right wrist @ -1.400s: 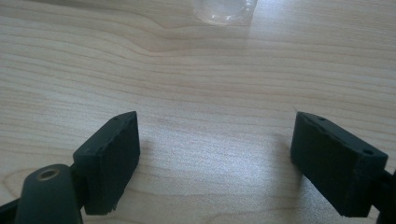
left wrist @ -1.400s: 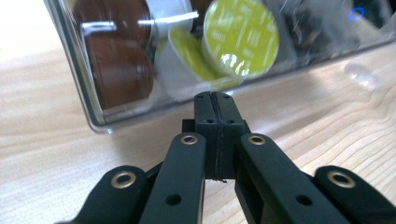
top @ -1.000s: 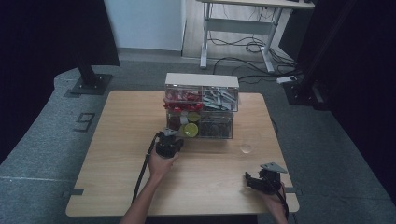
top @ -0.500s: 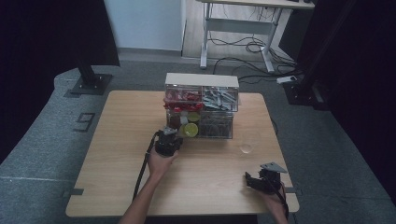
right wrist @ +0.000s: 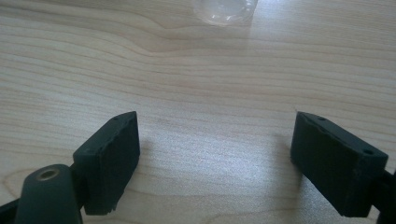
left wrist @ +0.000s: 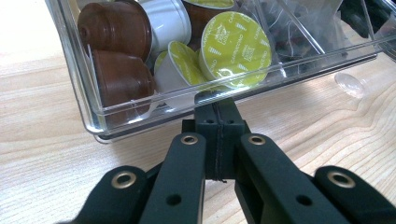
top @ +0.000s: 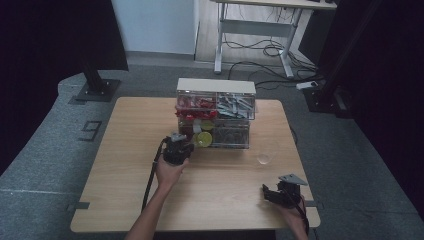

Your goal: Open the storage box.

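From the high view, the left tool (top: 179,146) sits at the front of a clear drawer organiser (top: 216,114) on the counter (top: 120,165), at its lower left drawer. The right tool (top: 278,193) rests near the counter's front right corner, well apart from it. A small clear cup (top: 266,153) stands between them.

In the left gripper view, the left tool (left wrist: 218,109) is fully closed, its tips against the clear front lip of the pulled-out drawer (left wrist: 140,114) full of coffee capsules (left wrist: 236,50). Whether it pinches a tab there I cannot tell. If the grip is shallow, a pull or push could slip off, or drag the whole unanchored organiser across the wood.

In the right gripper view, the right tool (right wrist: 215,154) stands wide open over bare wood, holding nothing, so nothing braces the organiser. The clear cup (right wrist: 225,9) lies ahead, easily knocked.
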`<state>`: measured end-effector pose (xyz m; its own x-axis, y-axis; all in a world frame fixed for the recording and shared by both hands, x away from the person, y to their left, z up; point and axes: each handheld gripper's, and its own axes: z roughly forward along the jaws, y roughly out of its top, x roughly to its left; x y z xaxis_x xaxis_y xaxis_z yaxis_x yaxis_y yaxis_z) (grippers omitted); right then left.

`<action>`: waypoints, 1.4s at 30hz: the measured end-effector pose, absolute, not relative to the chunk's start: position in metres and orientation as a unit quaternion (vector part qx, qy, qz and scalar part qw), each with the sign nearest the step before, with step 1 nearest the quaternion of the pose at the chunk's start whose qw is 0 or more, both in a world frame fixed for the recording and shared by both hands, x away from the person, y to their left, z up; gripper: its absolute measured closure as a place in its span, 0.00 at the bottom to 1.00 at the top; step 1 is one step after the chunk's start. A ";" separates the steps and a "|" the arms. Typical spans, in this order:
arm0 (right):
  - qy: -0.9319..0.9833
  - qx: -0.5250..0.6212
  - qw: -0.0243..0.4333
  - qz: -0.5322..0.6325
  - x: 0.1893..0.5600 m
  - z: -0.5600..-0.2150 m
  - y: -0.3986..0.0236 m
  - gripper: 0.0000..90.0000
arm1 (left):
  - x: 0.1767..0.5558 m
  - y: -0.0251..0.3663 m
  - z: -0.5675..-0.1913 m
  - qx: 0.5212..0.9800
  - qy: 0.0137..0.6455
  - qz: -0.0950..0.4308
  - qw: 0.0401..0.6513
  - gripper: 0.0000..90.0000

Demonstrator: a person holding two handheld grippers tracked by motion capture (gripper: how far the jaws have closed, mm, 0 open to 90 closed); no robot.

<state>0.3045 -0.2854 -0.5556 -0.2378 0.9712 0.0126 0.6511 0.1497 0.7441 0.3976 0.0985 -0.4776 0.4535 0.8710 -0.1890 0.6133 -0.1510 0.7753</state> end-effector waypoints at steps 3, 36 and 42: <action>0.717 0.566 0.247 0.324 0.305 -0.556 -0.285 0.18 | 0.398 0.100 -0.474 0.742 0.499 0.155 0.420 1.00; 0.717 0.565 0.247 0.324 0.305 -0.556 -0.285 0.18 | 0.404 0.105 -0.436 0.735 0.494 0.160 0.437 1.00; 0.717 0.565 0.247 0.325 0.305 -0.556 -0.285 0.18 | 0.405 0.104 -0.432 0.734 0.492 0.167 0.437 1.00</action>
